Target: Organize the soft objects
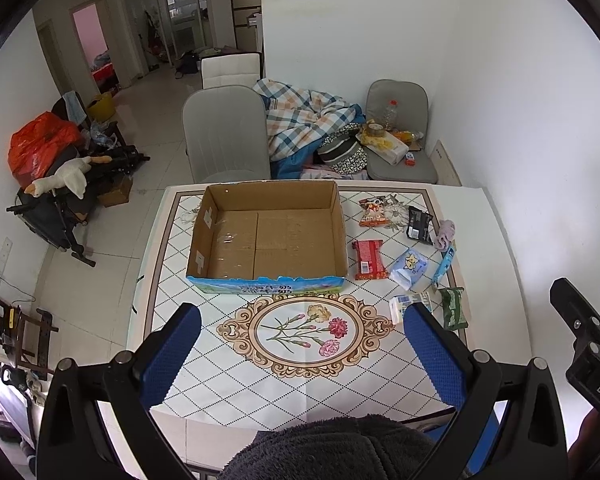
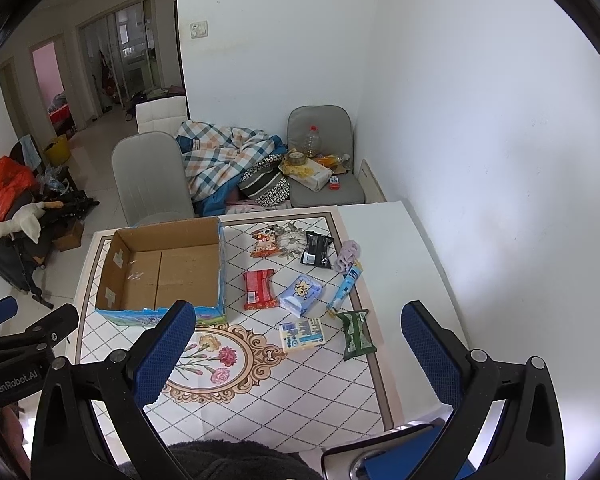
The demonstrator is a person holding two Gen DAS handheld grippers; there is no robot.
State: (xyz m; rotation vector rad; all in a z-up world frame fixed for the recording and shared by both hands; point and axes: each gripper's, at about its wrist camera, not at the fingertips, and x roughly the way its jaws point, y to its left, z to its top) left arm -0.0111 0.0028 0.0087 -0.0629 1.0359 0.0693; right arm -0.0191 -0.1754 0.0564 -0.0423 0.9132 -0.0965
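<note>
Both tools, left tool (image 1: 302, 350) and right tool (image 2: 298, 348), hang wide and empty over the table (image 2: 340, 392), so I'd pinch the green pouch (image 2: 356, 334) mid-body and drop it into the empty cardboard box (image 2: 120, 252) beside the snacks.

box (image 1: 266, 236) on table (image 1: 340, 384) | packets (image 2: 260, 289) right of box
</note>
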